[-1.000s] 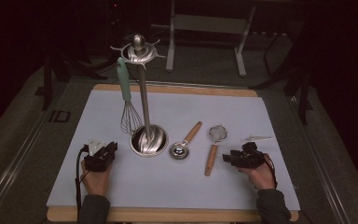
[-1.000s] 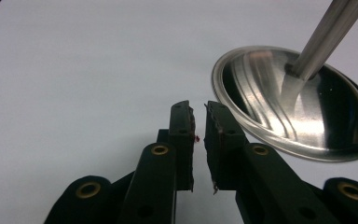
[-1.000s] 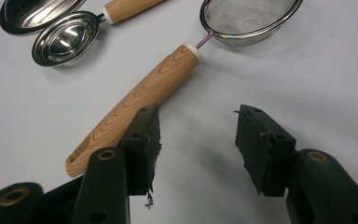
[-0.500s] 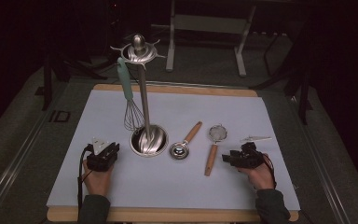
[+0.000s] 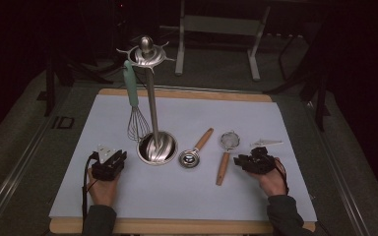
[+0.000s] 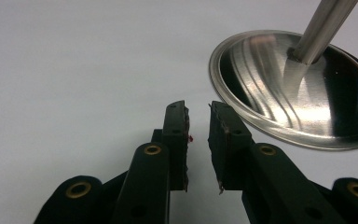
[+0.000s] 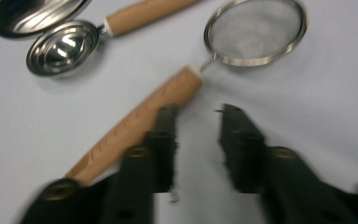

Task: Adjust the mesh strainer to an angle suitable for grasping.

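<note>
A steel utensil stand (image 5: pixel 151 108) rises from its round base (image 5: pixel 156 147) on the white mat (image 5: pixel 275 123), and a teal-handled whisk (image 5: pixel 134 105) hangs from its top. Right of the base lie a wooden-handled measuring spoon (image 5: pixel 189 158) and a small strainer (image 5: pixel 230 140). My left gripper (image 5: pixel 119 157) rests left of the base (image 6: pixel 298 93); its jaws (image 6: pixel 198 116) have just been opening, a narrow gap, nothing between. My right gripper (image 5: pixel 237 160) sits beside the strainer's handle (image 7: pixel 135 126). Its jaws (image 7: pixel 198 116) have just been closing on bare mat and are still apart, with the mesh (image 7: pixel 254 30) ahead.
The mat lies on a wooden board (image 5: pixel 187 93) on a grey table. A small dark square (image 5: pixel 61 122) sits off the mat's left edge. A metal frame (image 5: pixel 216 24) stands beyond the table in the dark. The spoon's bowl (image 7: pixel 60 46) lies ahead-left of the right jaws.
Both hands keep their places on the mat. The jaws are too small in the high view to show any difference.
</note>
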Available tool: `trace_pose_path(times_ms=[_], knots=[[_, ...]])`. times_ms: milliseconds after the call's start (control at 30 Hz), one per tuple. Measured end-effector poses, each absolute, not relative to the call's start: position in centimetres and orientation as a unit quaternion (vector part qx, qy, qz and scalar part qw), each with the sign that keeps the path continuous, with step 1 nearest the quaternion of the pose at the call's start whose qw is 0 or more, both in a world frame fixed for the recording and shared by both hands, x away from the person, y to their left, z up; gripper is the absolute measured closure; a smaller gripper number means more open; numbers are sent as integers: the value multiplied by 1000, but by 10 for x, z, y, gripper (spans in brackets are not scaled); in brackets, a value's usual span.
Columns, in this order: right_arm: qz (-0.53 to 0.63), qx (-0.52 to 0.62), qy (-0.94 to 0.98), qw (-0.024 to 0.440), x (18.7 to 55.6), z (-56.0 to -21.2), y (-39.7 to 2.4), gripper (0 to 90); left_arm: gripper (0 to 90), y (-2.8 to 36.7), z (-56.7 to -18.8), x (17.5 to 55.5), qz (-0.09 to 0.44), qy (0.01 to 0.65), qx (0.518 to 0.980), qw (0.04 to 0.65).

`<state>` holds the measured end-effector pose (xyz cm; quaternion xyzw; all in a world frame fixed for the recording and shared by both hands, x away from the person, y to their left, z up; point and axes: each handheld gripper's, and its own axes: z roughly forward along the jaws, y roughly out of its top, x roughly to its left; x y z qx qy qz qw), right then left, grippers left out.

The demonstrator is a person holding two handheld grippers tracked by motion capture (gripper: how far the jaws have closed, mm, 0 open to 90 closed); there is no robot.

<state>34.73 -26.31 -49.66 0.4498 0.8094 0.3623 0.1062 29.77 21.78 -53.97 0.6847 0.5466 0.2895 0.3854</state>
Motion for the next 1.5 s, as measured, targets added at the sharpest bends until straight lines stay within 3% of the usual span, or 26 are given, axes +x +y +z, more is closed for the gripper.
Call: trace_pose_path(times_ms=[133, 400, 967, 1500], knots=[[357, 432, 817, 133, 357, -488, -252, 897, 768, 218, -540, 298, 290, 546, 684, 386], [342, 405, 834, 153, 384, -476, -225, 900, 768, 218, -540, 297, 289, 545, 684, 388], [237, 404, 869, 160, 445, -501, -173, 898, 768, 218, -540, 297, 289, 544, 685, 389], [182, 406, 877, 182, 452, -498, -190, 900, 769, 218, -540, 297, 290, 542, 686, 388]])
